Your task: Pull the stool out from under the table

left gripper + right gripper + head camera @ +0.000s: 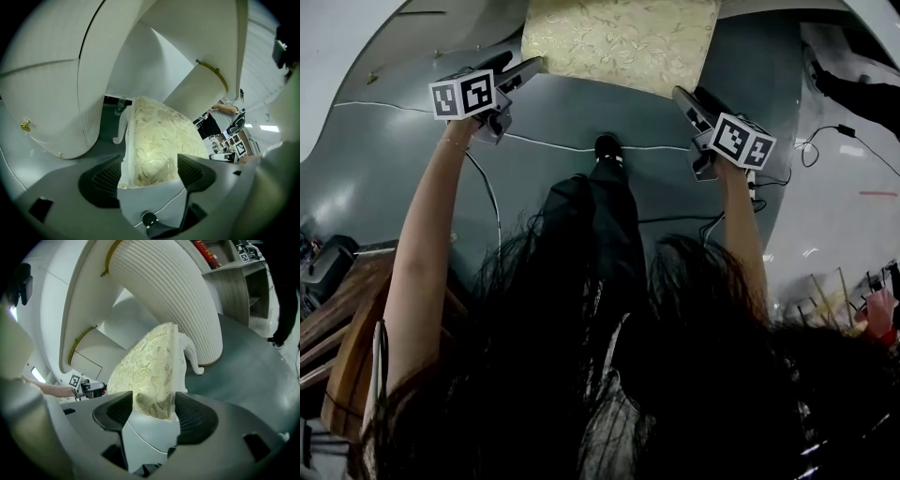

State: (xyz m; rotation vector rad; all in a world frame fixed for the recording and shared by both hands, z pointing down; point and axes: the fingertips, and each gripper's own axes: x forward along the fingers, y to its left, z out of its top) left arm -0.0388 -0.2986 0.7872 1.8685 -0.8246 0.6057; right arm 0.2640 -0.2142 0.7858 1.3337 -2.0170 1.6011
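So we keep the left hand-held gripper [531, 67] and right hand-held gripper [681, 95] released, each straddling a near corner of the stool [619, 42] just ahead, tucked under the white desk [47, 93], ready to clamp and pull evenly.

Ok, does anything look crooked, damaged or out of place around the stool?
Nothing stands out. The stool looks intact, and the left gripper and right gripper are open around its near corners. A cable trails across the floor.
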